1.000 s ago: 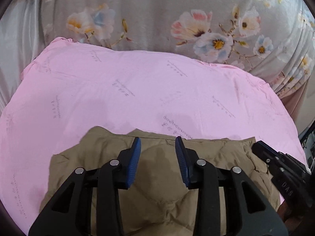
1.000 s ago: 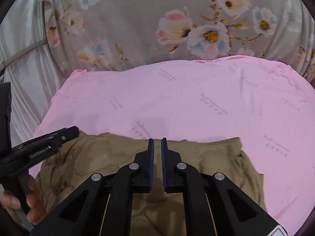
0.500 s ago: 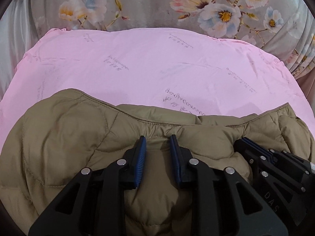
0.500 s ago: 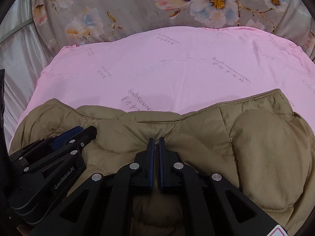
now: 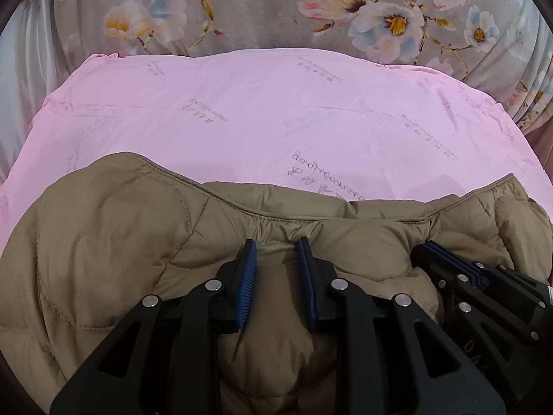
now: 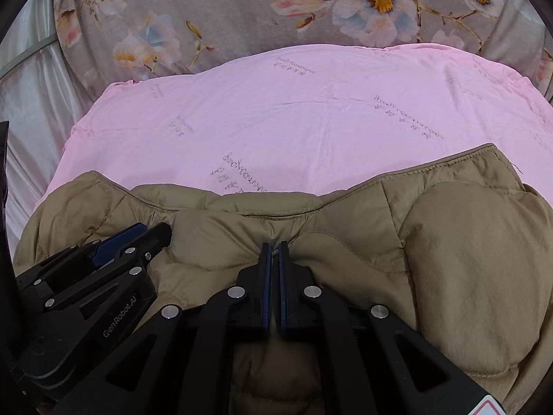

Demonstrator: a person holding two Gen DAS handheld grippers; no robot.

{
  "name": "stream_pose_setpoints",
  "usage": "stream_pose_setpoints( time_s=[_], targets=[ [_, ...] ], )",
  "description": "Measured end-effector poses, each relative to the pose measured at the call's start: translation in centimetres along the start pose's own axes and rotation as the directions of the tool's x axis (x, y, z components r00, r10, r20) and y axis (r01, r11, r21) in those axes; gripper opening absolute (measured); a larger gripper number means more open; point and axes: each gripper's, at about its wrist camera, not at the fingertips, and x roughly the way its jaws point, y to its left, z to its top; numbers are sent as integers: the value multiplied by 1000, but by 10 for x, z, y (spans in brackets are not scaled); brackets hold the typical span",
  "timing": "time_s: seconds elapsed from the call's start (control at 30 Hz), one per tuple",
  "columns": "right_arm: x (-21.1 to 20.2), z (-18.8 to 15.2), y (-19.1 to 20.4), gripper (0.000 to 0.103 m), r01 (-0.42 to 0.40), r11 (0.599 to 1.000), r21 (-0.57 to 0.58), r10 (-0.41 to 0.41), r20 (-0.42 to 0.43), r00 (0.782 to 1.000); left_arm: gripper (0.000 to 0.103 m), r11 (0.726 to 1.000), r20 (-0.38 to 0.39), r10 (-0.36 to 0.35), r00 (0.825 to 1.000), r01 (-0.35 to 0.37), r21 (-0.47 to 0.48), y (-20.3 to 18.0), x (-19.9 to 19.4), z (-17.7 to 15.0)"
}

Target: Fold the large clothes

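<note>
A khaki quilted jacket lies bunched on the near part of a pink sheet. My left gripper is shut on a puffy fold near the jacket's seamed edge, and the fabric bulges between its blue pads. In the same view my right gripper sits on the jacket to the right. In the right wrist view the right gripper is pinched nearly flat on a thin fold of the jacket. The left gripper rests on the cloth to its left. Both point down at the bed.
The pink sheet stretches away beyond the jacket. A grey cloth with flowers rises behind it. Pale curtain fabric hangs at the left, and pleated floral cloth hangs at the far right.
Both grippers have sunk toward the bed with the jacket, which now spreads wide over the pink sheet. The left jaws have narrowed on the fold. Little changed in the last half second.
</note>
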Motion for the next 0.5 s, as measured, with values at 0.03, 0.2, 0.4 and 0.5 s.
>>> stream_pose_setpoints(
  time_s=[0.03, 0.2, 0.4, 0.5],
  targets=[
    [-5, 1, 0, 1, 11, 1000, 5, -11, 8, 1000, 23, 1000, -4, -1, 1000, 1, -1, 0, -1, 1],
    [-67, -10, -1, 6, 8, 998, 67, -13, 79, 997, 25, 1000, 12, 28, 1000, -28, -4, 4, -44, -5],
    [-96, -44, 7, 8, -4, 999, 40, 1, 82, 997, 25, 997, 15, -35, 999, 36, -67, 14, -90, -35],
    [-85, -59, 13, 8, 15, 1000, 4, -15, 61, 998, 25, 997, 28, -17, 999, 19, -74, 13, -88, -51]
  ],
)
